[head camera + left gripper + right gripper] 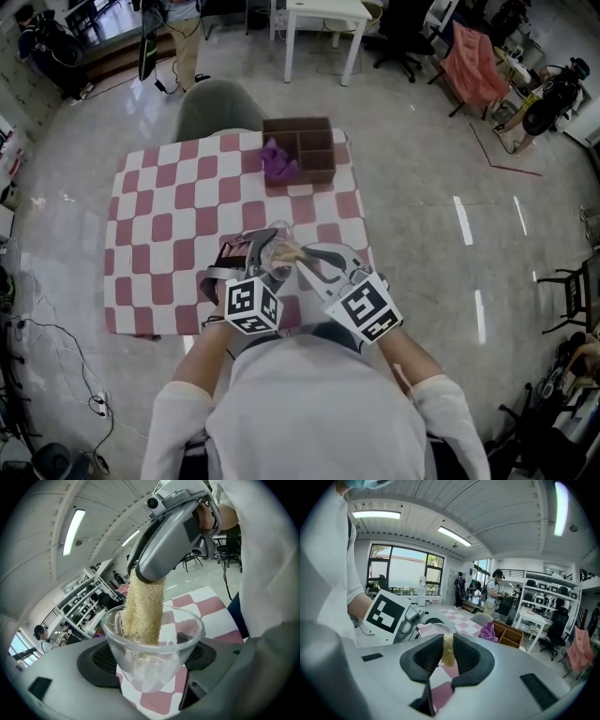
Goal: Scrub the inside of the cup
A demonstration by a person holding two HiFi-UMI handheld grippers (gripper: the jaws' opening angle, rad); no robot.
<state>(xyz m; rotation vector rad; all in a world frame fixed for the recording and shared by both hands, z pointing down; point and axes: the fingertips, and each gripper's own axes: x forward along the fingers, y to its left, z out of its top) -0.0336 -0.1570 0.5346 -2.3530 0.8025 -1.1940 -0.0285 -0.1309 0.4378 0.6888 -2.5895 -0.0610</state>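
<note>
My left gripper (152, 660) is shut on a clear glass cup (152, 644), held tilted above the checked tablecloth (178, 225). A tan loofah scrubber (144, 609) reaches down into the cup's mouth. My right gripper (448, 654) is shut on that loofah (448, 651), squeezed between its black pads. In the head view both grippers meet over the table's near edge, the left gripper (267, 246) on the cup (278, 255) and the right gripper (302, 253) pointing into it from the right.
A brown compartment box (300, 148) with a purple cloth (278, 161) stands at the table's far side. A grey chair (217, 108) sits behind the table. Several people stand far back in the room.
</note>
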